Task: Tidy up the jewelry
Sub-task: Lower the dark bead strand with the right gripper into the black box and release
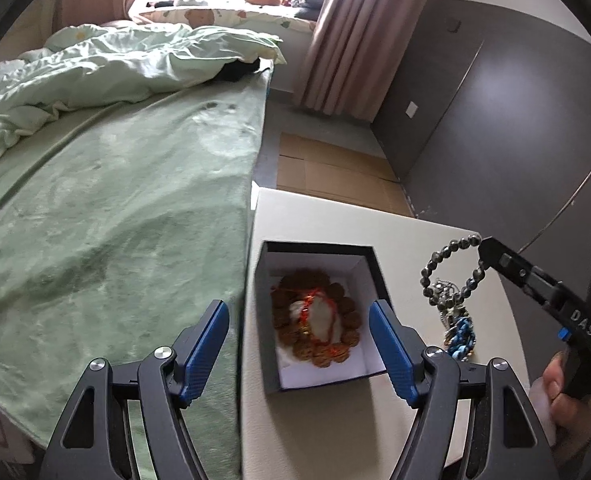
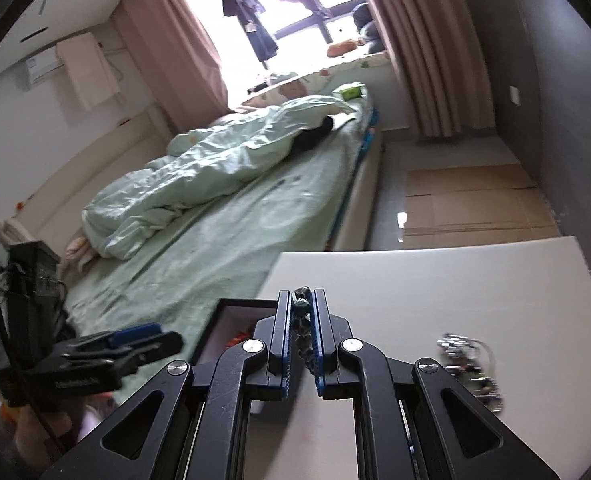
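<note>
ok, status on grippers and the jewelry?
Left gripper open above box. Right gripper shut on dark bead bracelet, lifted. Brown bracelet boxed. Path clear.

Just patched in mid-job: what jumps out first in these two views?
The right gripper is shut on a dark beaded bracelet, hanging as a loop above the white table. Left of it, an open box holds a brown bead bracelet, the open left gripper hovering over it.

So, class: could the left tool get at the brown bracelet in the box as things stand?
Probably yes. The left tool is open above the lidless box, and nothing covers the brown bracelet.
</note>
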Motion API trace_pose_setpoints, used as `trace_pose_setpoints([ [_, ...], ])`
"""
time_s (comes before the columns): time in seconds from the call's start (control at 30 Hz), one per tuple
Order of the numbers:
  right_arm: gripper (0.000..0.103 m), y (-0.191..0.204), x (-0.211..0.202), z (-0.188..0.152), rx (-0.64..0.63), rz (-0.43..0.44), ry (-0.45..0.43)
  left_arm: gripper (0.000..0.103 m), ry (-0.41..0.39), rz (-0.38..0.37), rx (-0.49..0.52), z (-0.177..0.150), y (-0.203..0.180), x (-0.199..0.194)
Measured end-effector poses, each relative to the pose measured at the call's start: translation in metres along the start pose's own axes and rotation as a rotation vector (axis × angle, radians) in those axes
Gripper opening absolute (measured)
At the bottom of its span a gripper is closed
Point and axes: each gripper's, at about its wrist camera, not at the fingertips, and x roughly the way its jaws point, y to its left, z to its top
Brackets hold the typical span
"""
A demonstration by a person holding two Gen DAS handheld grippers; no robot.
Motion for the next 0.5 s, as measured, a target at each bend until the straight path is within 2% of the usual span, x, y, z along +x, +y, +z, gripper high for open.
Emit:
trace_pose_setpoints([
  [0.27, 0.01, 0.034, 0.019, -0.005, -0.033, 0.107, 0.026, 0.073, -0.009, 0.011, -0.026, -0.004, 0.018, -0.007],
  [0.43, 0.011, 0.047, 0.038, -0.008, -0.052, 0.108, 0.053, 0.073, -0.012, 0.024, -0.036, -0.005, 0.023, -0.011],
  [0.47, 0.023, 0.047, 0.045, -0.009, -0.051, 0.101, 0.086, 0.073, -0.01, 0.025, -0.035, -0.005, 0.023, -0.011],
  [0.5, 0.048, 0.044, 0.05, -0.01, -0.037, 0.093, 0.117, 0.073, -0.009, 0.022, -0.032, -0.005, 0.022, -0.012],
])
